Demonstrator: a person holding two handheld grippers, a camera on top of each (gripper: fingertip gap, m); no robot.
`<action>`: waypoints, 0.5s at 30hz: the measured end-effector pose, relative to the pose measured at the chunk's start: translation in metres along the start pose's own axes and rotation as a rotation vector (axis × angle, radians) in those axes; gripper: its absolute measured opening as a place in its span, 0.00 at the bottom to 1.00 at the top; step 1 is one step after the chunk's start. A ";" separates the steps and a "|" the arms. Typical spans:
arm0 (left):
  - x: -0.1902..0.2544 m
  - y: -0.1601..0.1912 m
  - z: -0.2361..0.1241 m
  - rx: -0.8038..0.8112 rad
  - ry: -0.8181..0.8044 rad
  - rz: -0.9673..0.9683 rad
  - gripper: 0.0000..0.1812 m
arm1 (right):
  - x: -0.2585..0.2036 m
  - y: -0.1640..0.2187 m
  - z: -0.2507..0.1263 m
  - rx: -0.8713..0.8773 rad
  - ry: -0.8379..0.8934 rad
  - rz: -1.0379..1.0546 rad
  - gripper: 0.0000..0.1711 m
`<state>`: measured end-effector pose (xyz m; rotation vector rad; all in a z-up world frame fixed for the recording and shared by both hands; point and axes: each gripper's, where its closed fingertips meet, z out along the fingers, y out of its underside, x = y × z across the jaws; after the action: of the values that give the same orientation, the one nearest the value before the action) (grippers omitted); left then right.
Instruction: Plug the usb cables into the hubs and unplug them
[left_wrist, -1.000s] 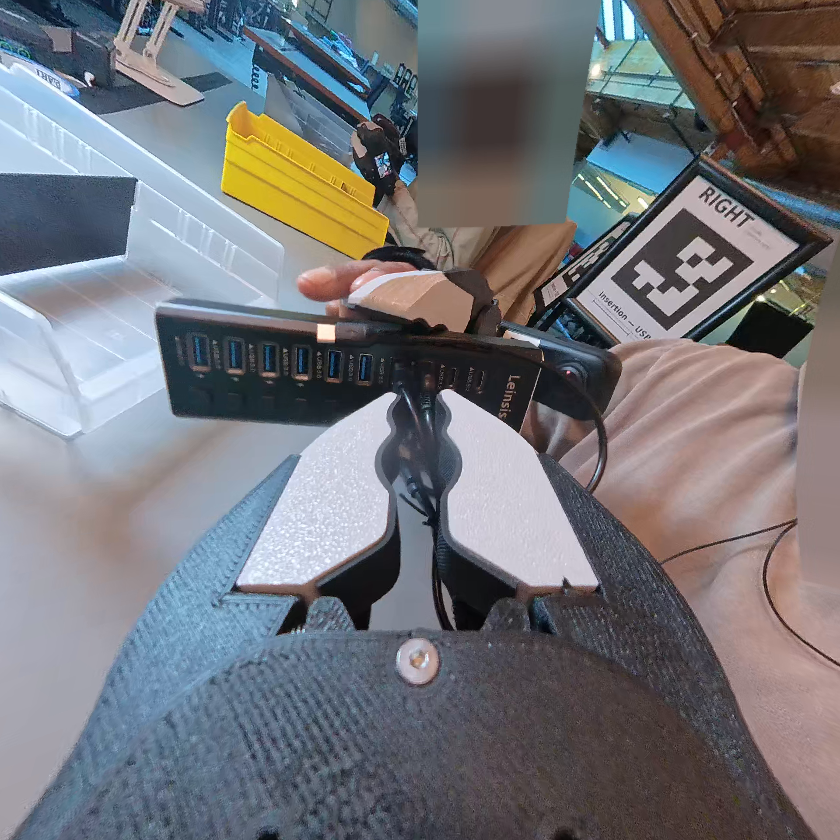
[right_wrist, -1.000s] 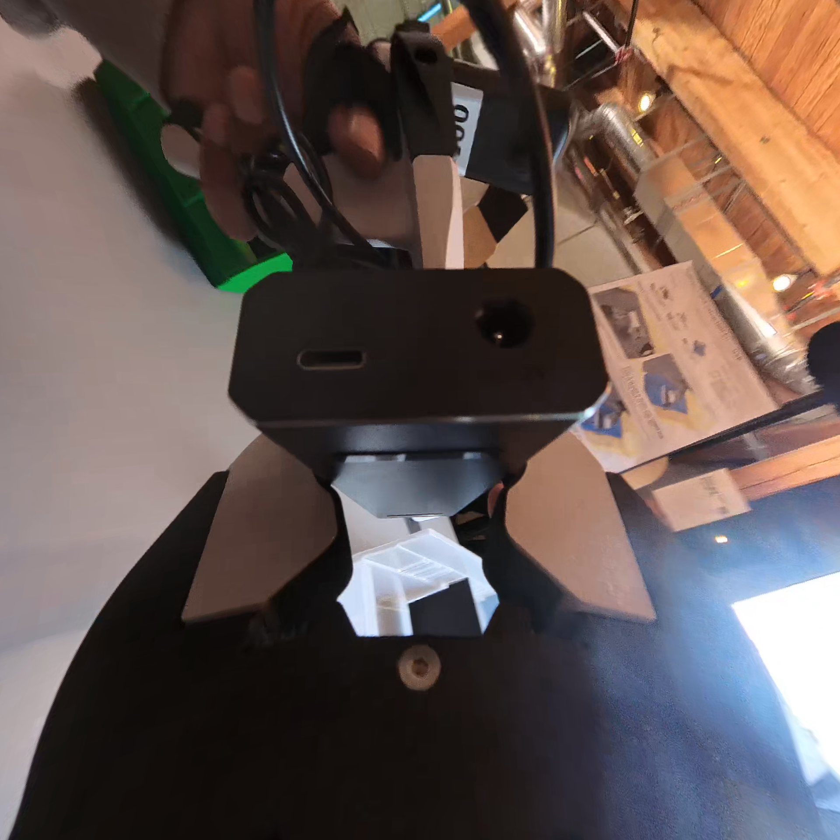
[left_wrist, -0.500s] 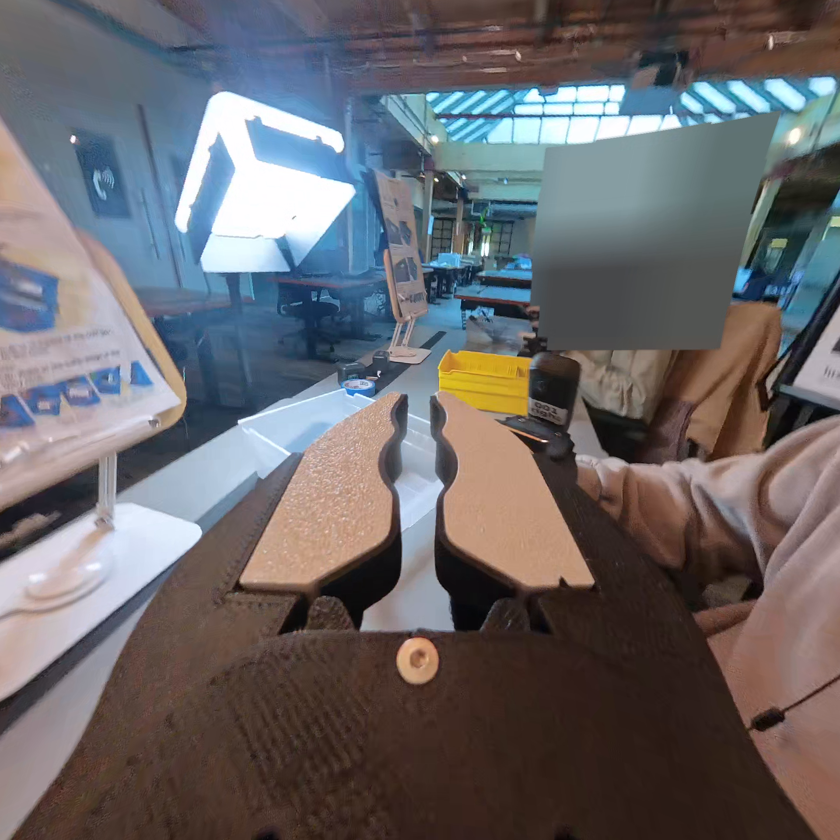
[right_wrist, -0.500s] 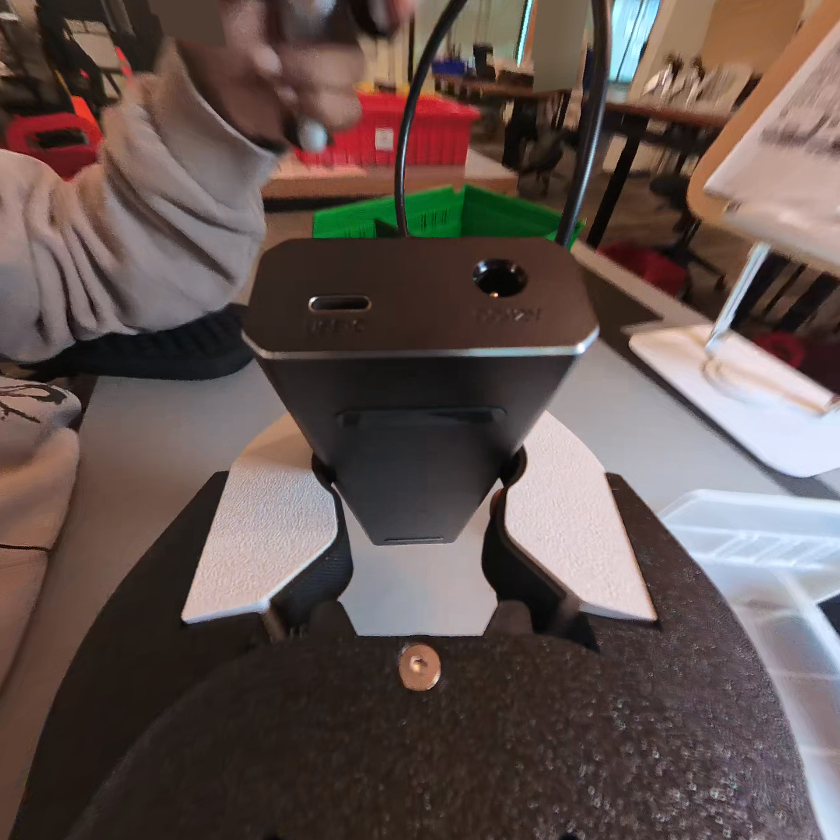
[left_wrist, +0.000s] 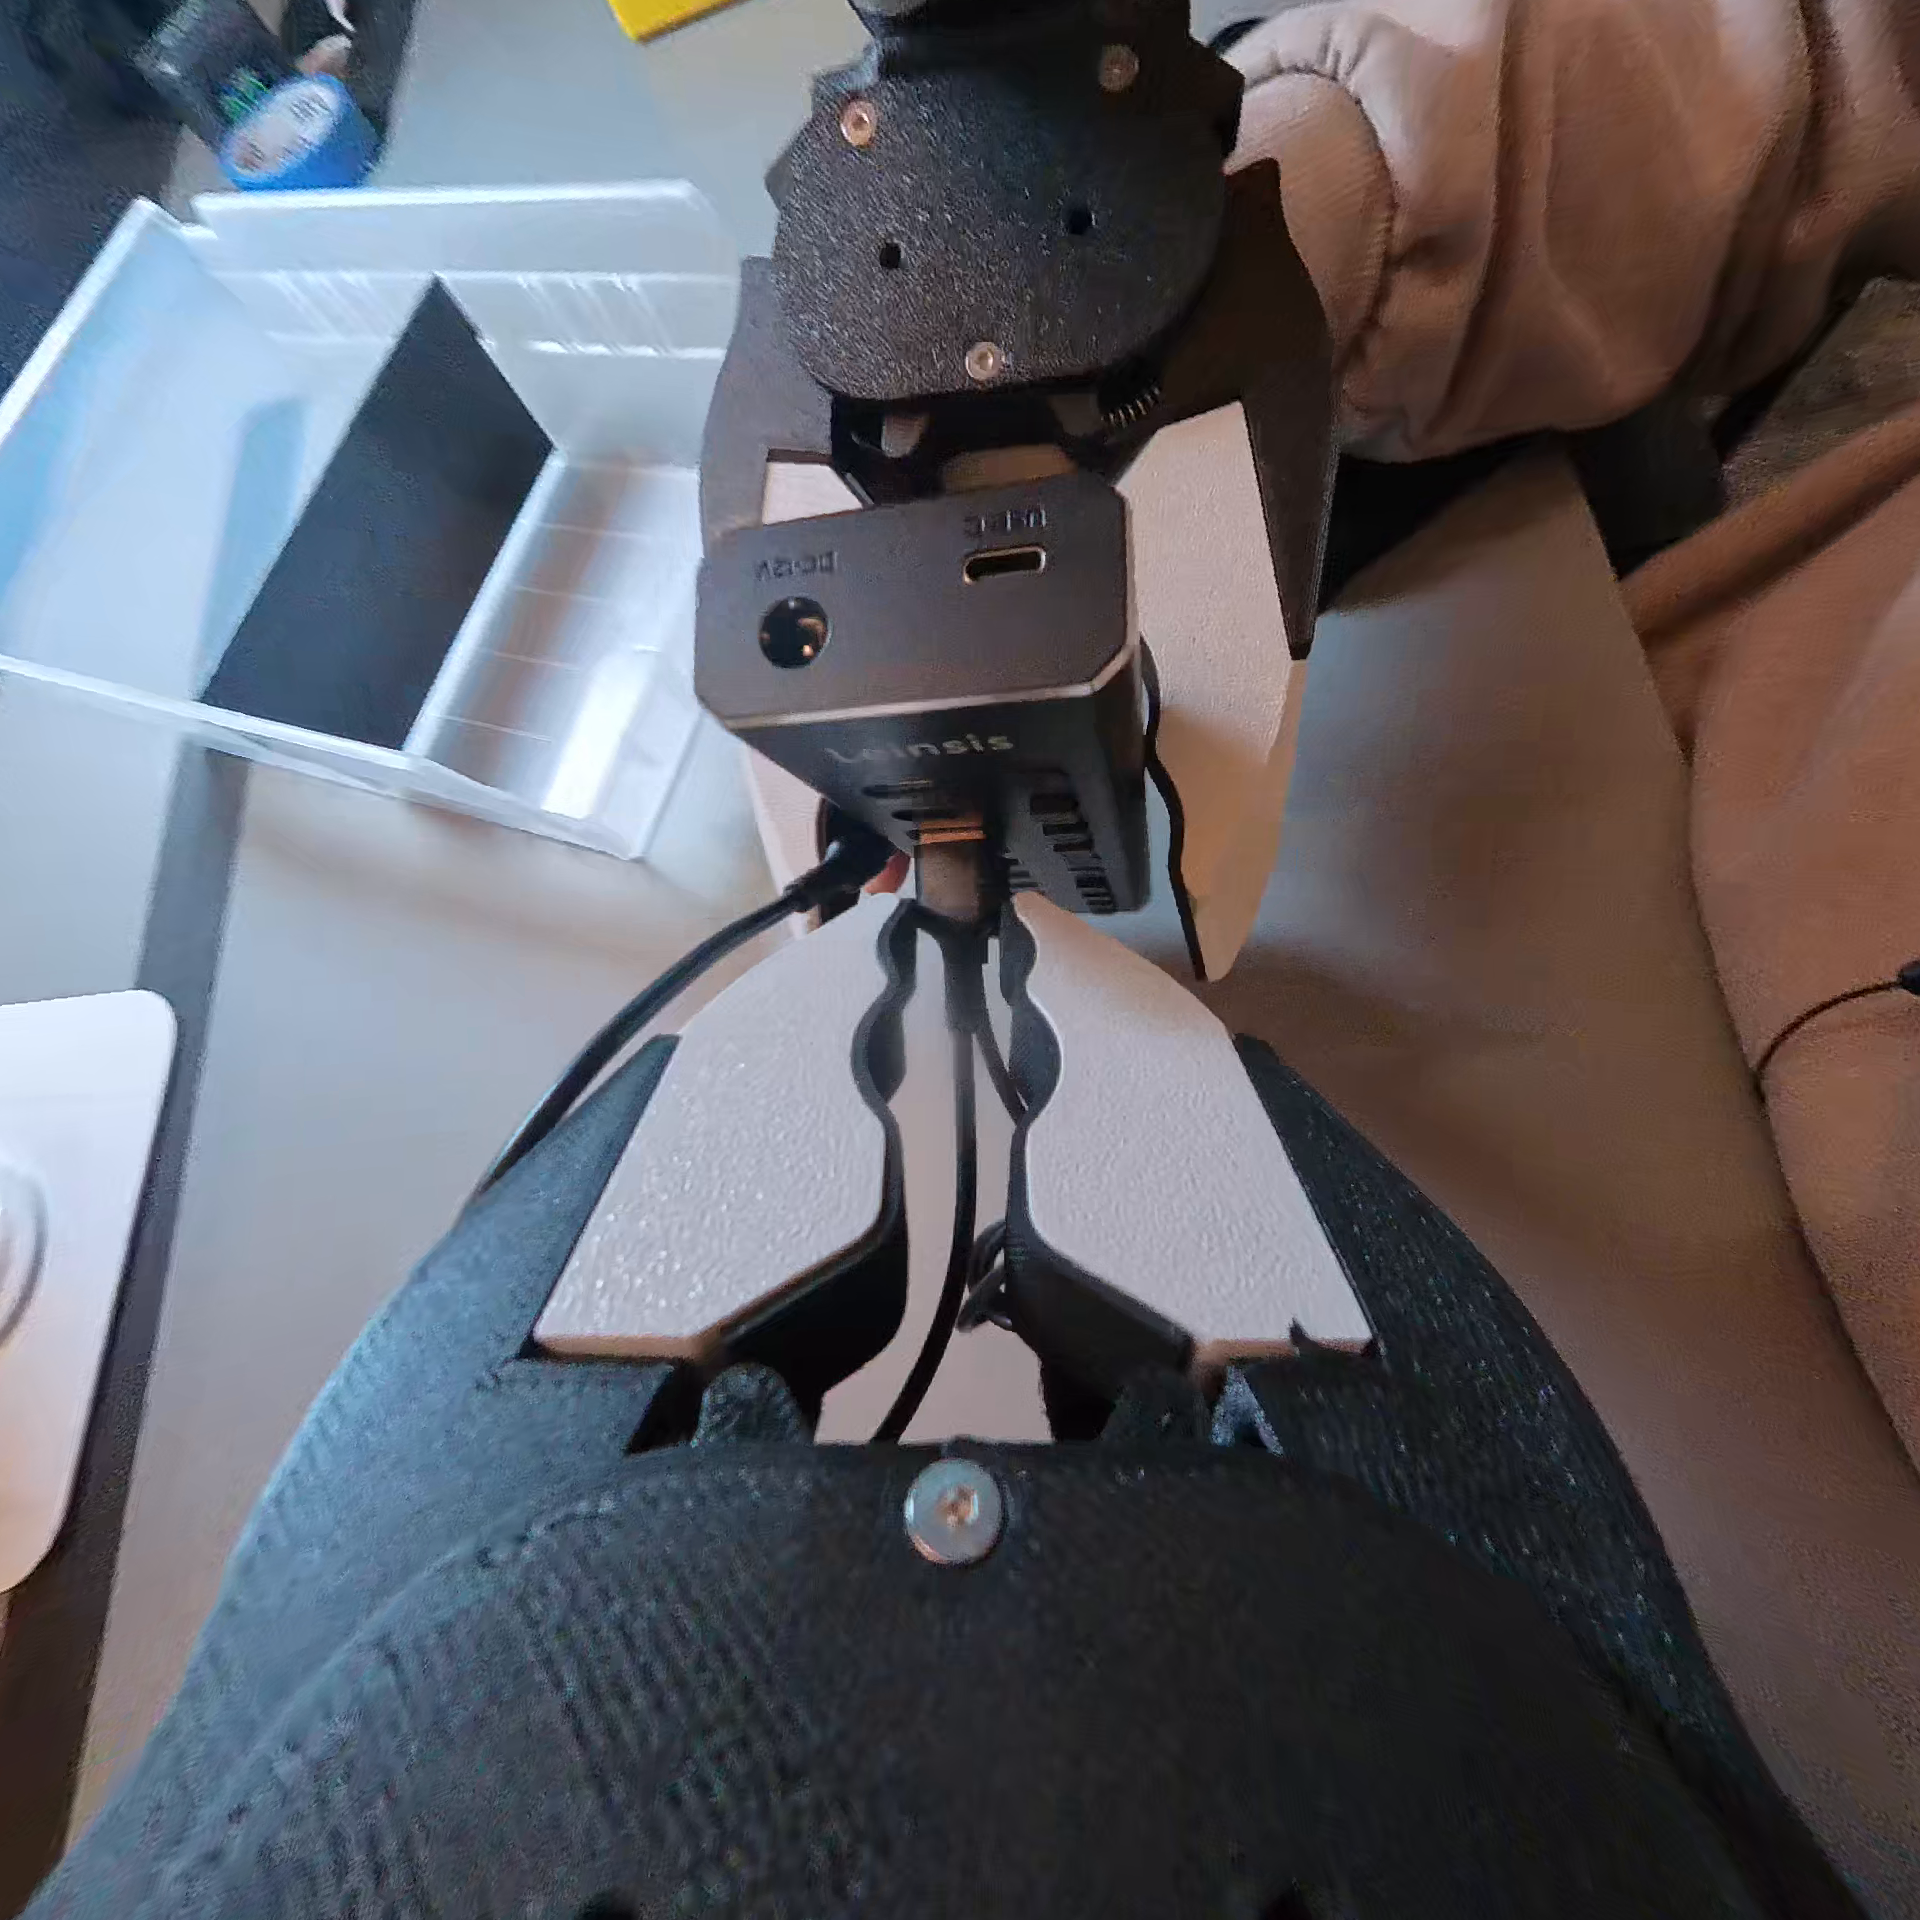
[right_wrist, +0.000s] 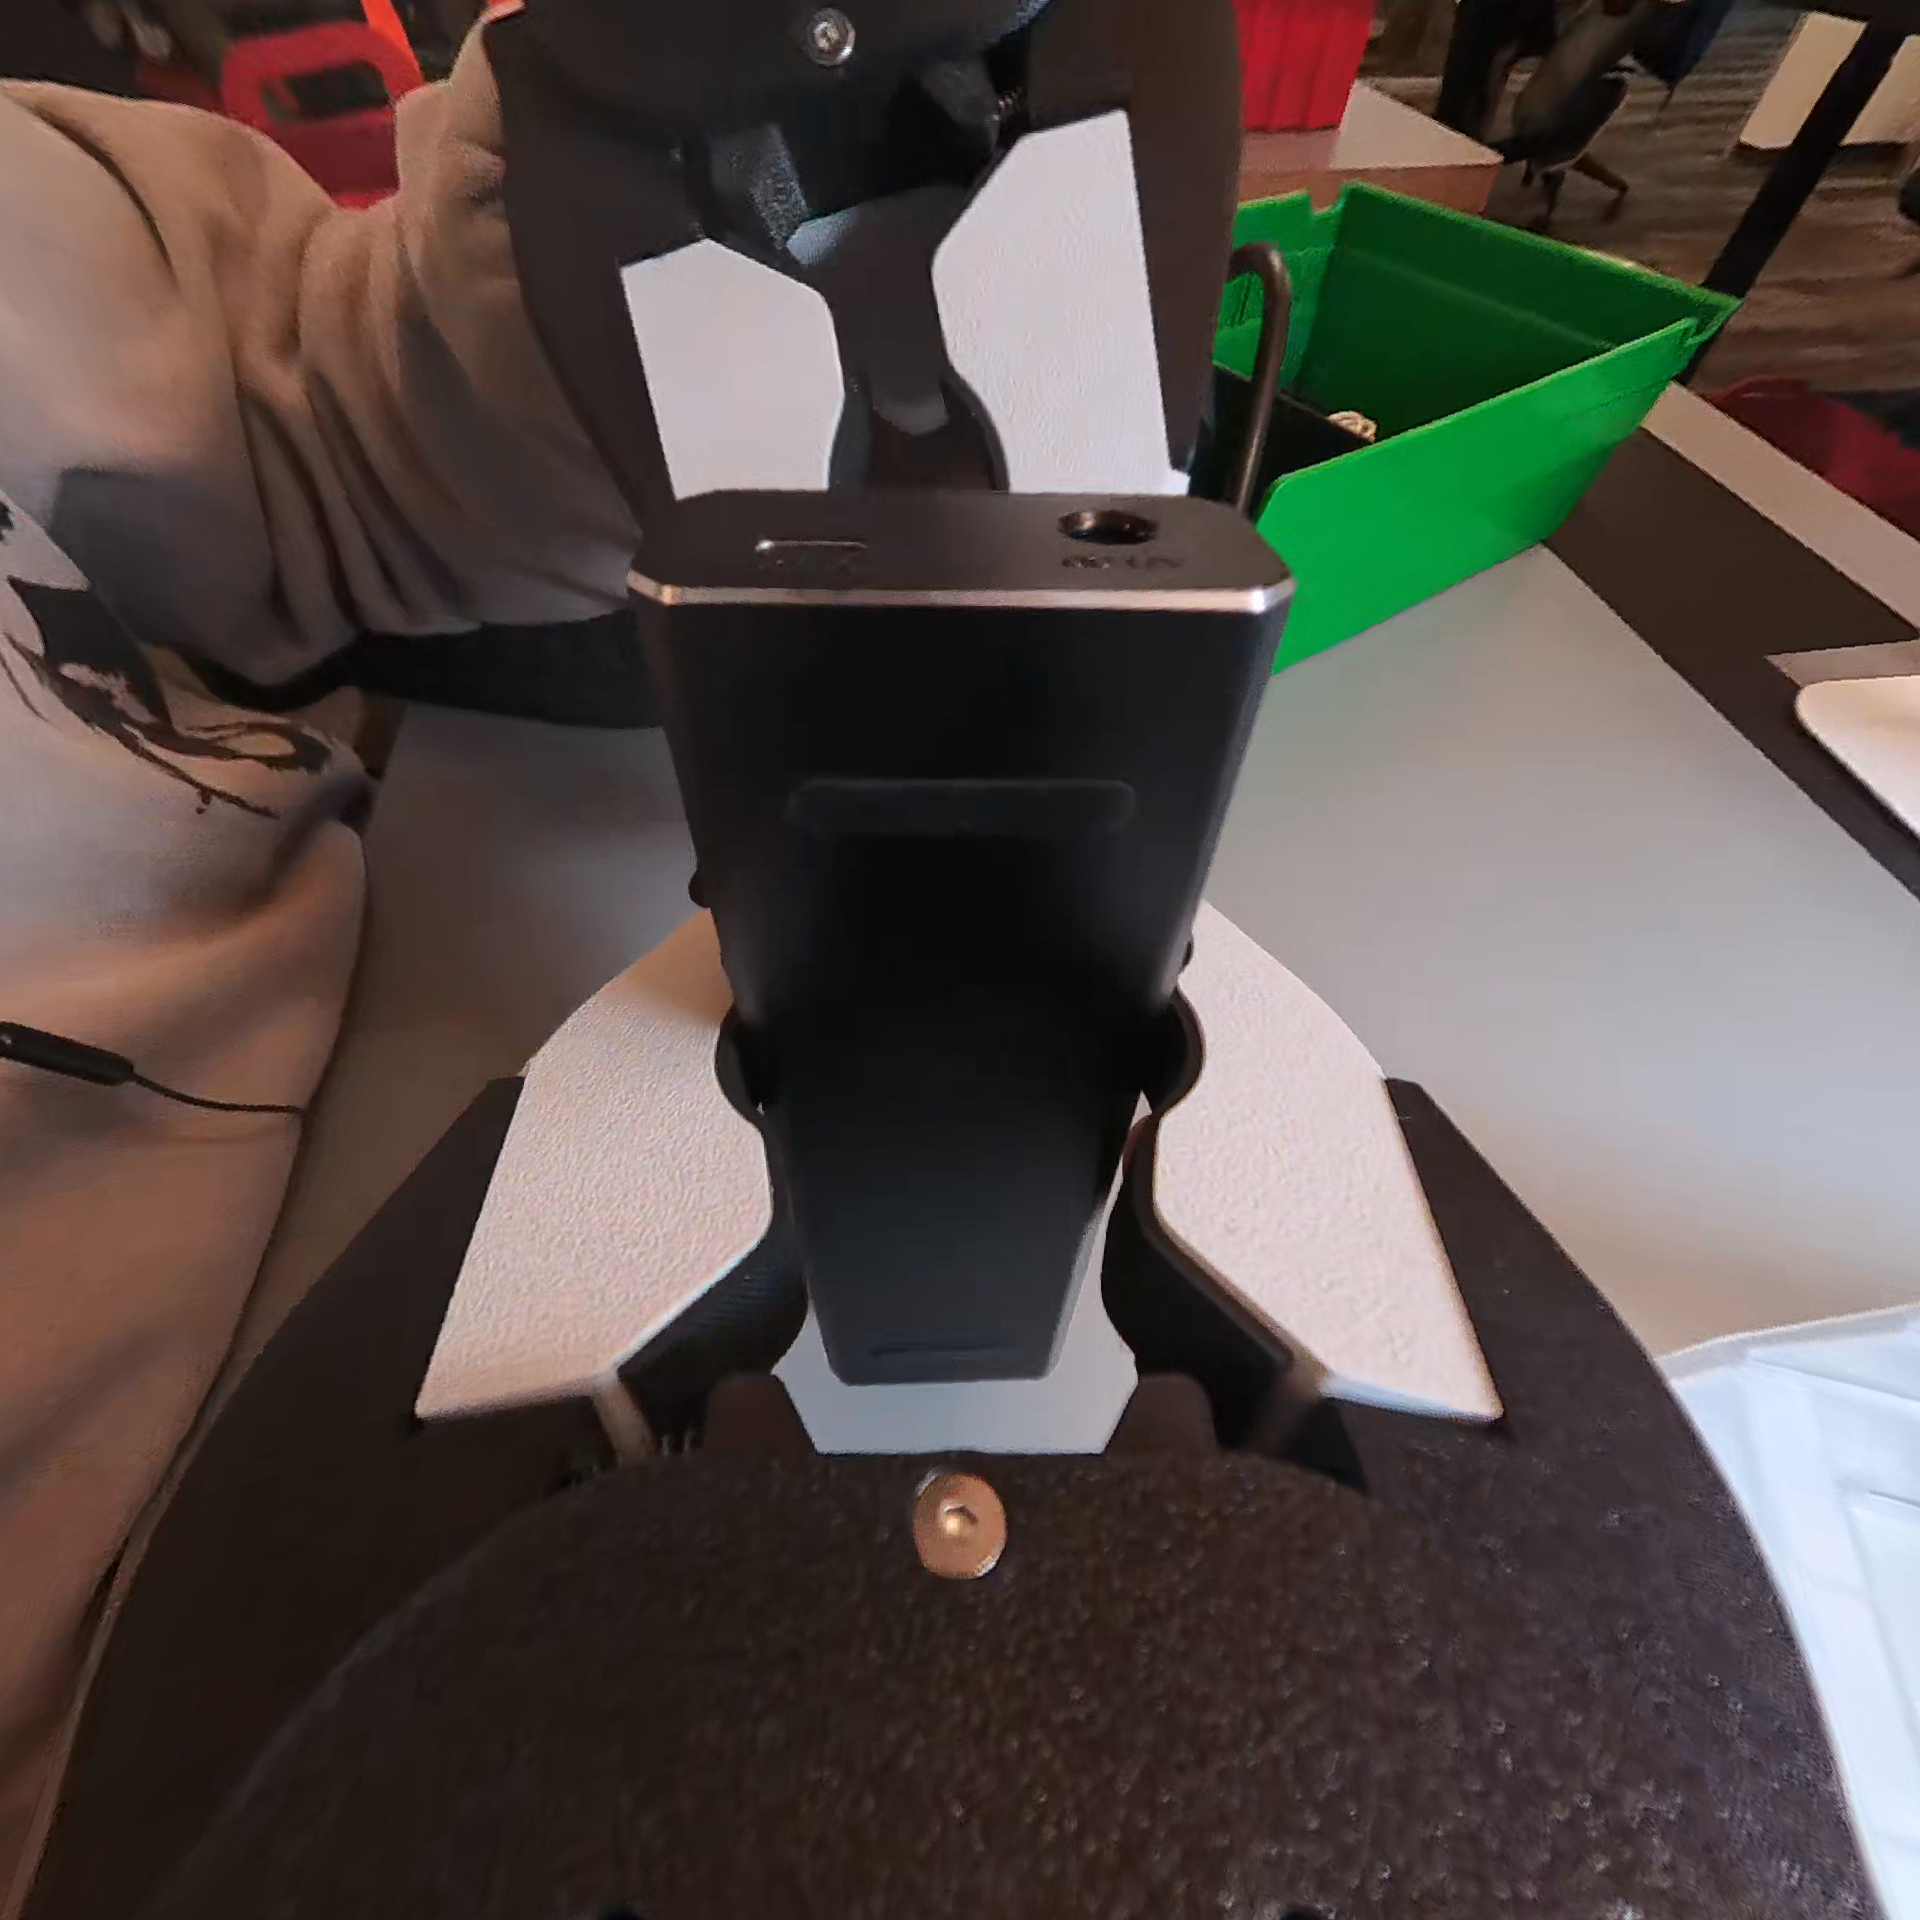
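A black USB hub (left_wrist: 914, 623) is held end-on toward me in the left wrist view, gripped from behind by my right gripper (left_wrist: 987, 208). My left gripper (left_wrist: 956, 925) is shut on a black USB cable plug (left_wrist: 948, 883). The plug's metal tip (left_wrist: 945, 831) sits at a port on the hub's face; I cannot tell how deep it is. The cable (left_wrist: 961, 1195) trails back between my fingers. In the right wrist view my right gripper (right_wrist: 956, 1039) is shut on the hub (right_wrist: 956, 727), with the left gripper (right_wrist: 862, 125) just beyond it.
A second black cable (left_wrist: 707, 945) runs to the hub's left side. A clear tray (left_wrist: 582, 665) with a black divider lies to the left on the grey table (left_wrist: 343, 1091). A green bin (right_wrist: 1455, 436) stands behind the hub. A person's sleeve (left_wrist: 1558, 208) is at right. Both grippers' tips are close together, under 4 cm apart.
Half a second ago the left gripper pointed out into the room with no cable seen between its fingers. Now it is at the hub, shut on the cable plug. The right gripper still holds the hub.
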<state>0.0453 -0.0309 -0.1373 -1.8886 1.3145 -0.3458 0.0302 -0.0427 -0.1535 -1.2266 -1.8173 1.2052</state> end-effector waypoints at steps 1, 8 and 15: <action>0.001 0.002 0.002 -0.007 0.014 -0.014 0.08 | 0.000 0.001 0.000 0.002 -0.002 -0.004 0.41; 0.004 0.014 0.025 -0.049 0.057 -0.073 0.08 | 0.003 0.010 -0.001 -0.056 0.027 -0.066 0.42; -0.004 -0.011 0.004 0.145 0.110 -0.166 0.08 | 0.012 0.007 -0.012 -0.071 0.110 -0.117 0.42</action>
<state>0.0535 -0.0240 -0.1307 -1.8818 1.1718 -0.6219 0.0380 -0.0267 -0.1550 -1.1841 -1.8369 0.9975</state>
